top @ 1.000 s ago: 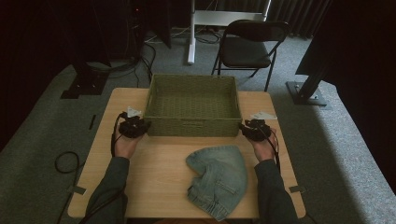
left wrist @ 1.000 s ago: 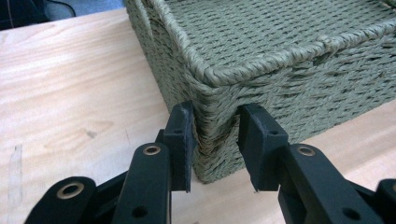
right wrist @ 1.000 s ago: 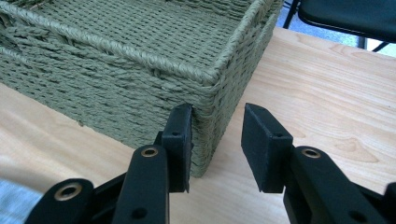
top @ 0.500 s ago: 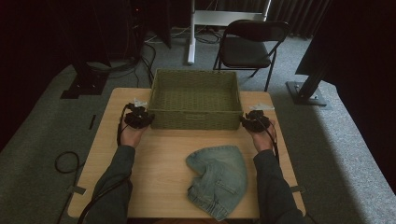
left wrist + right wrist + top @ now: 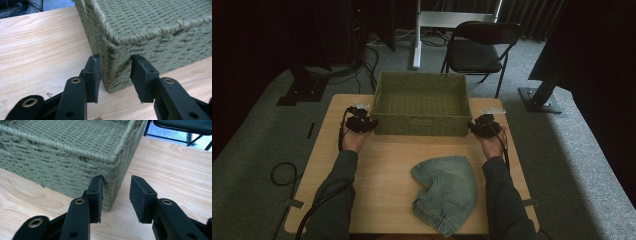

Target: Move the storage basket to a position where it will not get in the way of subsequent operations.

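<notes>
The high view looks forward and down over the whole desk [image 5: 392, 165] from its near edge. Each tool view sits low and close, facing one near corner of the basket [image 5: 422, 102], which all three share.

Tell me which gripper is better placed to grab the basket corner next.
Left gripper: its open jaws, which have just been opening, straddle the basket corner. The right gripper sits off-centre, the corner by its left jaw.

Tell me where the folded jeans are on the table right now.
In the high view, the jeans lie on the near half of the wooden table, right of centre, in front of the green woven basket and nearer the person's right forearm.
</notes>
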`<state>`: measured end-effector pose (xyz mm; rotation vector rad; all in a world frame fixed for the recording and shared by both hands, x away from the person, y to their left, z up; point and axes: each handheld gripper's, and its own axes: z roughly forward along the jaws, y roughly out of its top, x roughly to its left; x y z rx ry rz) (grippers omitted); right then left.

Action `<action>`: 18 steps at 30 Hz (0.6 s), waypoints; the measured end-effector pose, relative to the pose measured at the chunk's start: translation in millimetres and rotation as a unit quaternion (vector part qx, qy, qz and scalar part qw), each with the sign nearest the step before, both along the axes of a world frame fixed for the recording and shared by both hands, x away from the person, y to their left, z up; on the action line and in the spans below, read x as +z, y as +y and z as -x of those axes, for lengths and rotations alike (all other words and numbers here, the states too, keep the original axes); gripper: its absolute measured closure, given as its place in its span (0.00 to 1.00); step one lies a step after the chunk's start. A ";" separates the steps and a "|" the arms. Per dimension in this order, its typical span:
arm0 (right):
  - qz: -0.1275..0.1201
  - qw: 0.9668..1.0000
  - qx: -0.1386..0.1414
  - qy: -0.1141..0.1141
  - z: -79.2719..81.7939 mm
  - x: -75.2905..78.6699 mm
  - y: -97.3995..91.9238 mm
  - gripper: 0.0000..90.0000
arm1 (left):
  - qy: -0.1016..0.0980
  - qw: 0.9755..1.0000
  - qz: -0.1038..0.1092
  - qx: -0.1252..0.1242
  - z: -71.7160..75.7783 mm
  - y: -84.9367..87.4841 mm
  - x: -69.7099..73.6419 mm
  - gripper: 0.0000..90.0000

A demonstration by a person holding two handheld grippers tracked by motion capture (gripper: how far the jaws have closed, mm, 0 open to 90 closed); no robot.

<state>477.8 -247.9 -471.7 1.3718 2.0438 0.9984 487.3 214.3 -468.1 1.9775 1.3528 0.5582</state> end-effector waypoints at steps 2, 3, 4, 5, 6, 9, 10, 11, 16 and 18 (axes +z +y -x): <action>0.008 1.000 0.004 0.000 2.1 0.2 0.4 0.67 | 0.002 1.000 0.003 0.000 3.8 3.2 -1.6 0.64; 0.008 1.000 0.007 -0.002 3.7 0.3 0.2 0.66 | 0.004 1.000 0.005 0.001 5.5 4.9 -2.9 0.63; 0.010 1.000 0.009 -0.002 5.0 0.6 -0.1 0.66 | 0.006 1.000 0.004 0.002 6.7 6.4 -3.9 0.63; 0.012 1.000 0.010 -0.003 5.8 1.0 -0.6 0.65 | 0.008 1.000 0.005 0.003 8.4 8.4 -5.1 0.63; 0.013 1.000 0.012 -0.003 7.0 1.4 -1.6 0.65 | 0.009 1.000 0.007 0.003 10.0 10.4 -6.1 0.63; 0.020 1.000 0.019 -0.002 11.1 3.2 -4.5 0.62 | 0.010 1.000 0.009 0.005 15.0 15.1 -7.6 0.62; 0.021 1.000 0.022 -0.002 12.3 3.4 -5.3 0.61 | 0.009 1.000 0.010 0.004 16.5 16.4 -7.6 0.62; 0.024 0.999 0.025 -0.003 14.3 3.5 -5.9 0.61 | 0.008 1.000 0.011 0.004 18.7 17.6 -7.4 0.62; 0.030 0.999 0.036 -0.001 25.8 -1.3 -7.7 0.58 | 0.006 1.000 0.015 -0.008 28.4 16.2 -7.4 0.61; 0.032 0.999 0.042 0.001 30.5 -4.9 -7.6 0.57 | 0.004 1.000 0.018 -0.014 32.9 14.1 -7.6 0.60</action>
